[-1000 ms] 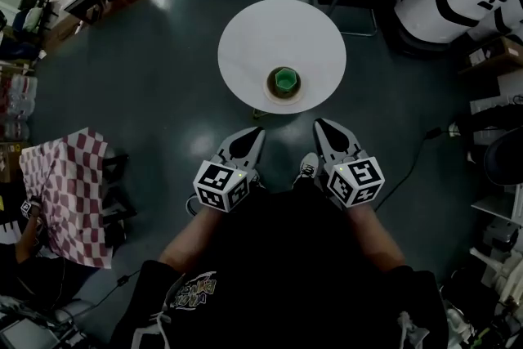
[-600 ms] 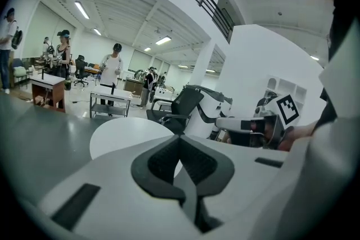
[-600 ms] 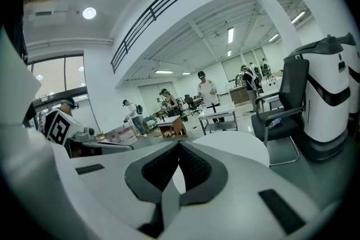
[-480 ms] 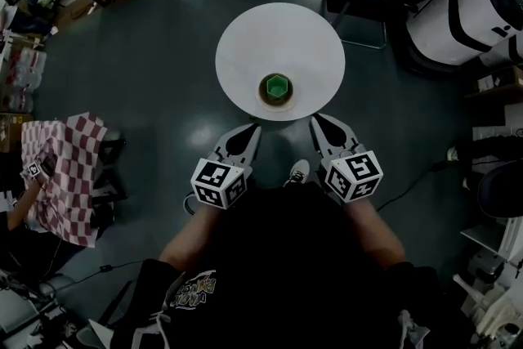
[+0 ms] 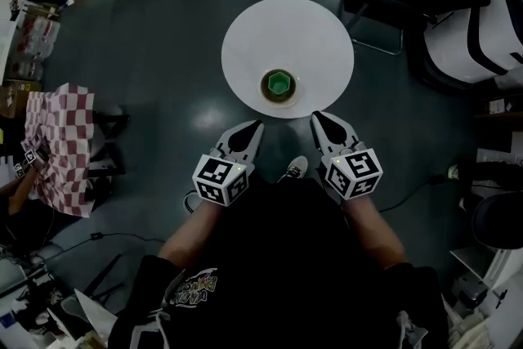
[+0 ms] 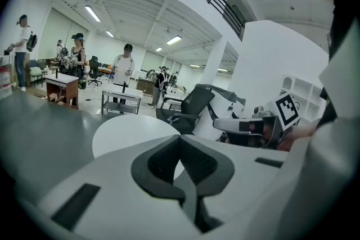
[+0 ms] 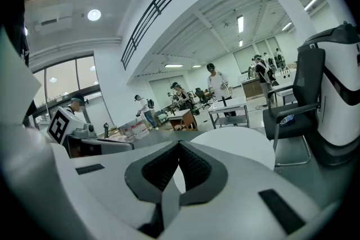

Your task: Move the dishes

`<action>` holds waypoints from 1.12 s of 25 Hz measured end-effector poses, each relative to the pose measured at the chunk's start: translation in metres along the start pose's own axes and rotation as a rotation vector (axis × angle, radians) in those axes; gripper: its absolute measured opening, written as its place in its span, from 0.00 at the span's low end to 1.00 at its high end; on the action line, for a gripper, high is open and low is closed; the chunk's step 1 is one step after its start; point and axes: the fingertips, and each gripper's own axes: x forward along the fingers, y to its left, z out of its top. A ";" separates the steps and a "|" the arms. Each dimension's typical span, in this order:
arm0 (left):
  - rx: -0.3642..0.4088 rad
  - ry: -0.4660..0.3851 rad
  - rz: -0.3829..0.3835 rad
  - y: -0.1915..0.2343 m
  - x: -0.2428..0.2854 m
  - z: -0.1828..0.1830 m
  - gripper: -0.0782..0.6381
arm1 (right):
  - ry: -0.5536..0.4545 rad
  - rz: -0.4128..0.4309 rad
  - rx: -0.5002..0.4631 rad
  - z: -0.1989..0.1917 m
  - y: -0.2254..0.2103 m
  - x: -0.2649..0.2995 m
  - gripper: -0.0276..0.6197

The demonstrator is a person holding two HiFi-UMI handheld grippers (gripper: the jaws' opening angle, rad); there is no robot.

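Head view | left tool (image 5: 252, 128) & right tool (image 5: 319, 120) — both pressed together | green cup (image 5: 279, 82) on table (image 5: 286, 29) ahead, apart, btwn them

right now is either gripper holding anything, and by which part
Nothing. Left gripper and right gripper are shut and empty; the cup sits on the table, untouched.

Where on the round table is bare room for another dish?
The far half of the white table and the strips left and right of the green cup are bare. Only the near edge is taken, by that cup on its dish.
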 end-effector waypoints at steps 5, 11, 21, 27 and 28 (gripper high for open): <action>0.000 0.011 0.007 0.005 -0.001 0.005 0.12 | 0.015 0.011 0.007 0.001 -0.001 0.013 0.07; -0.009 0.011 -0.021 0.025 -0.006 0.008 0.12 | 0.014 -0.037 0.002 0.005 0.007 0.023 0.07; 0.020 0.011 -0.101 0.059 -0.010 0.019 0.12 | 0.017 -0.123 -0.007 -0.002 0.028 0.045 0.07; 0.018 0.013 -0.145 0.078 -0.012 0.015 0.12 | 0.017 -0.164 -0.063 -0.007 0.037 0.062 0.08; 0.016 0.013 -0.150 0.081 -0.013 0.013 0.12 | 0.028 -0.161 -0.066 -0.012 0.039 0.065 0.09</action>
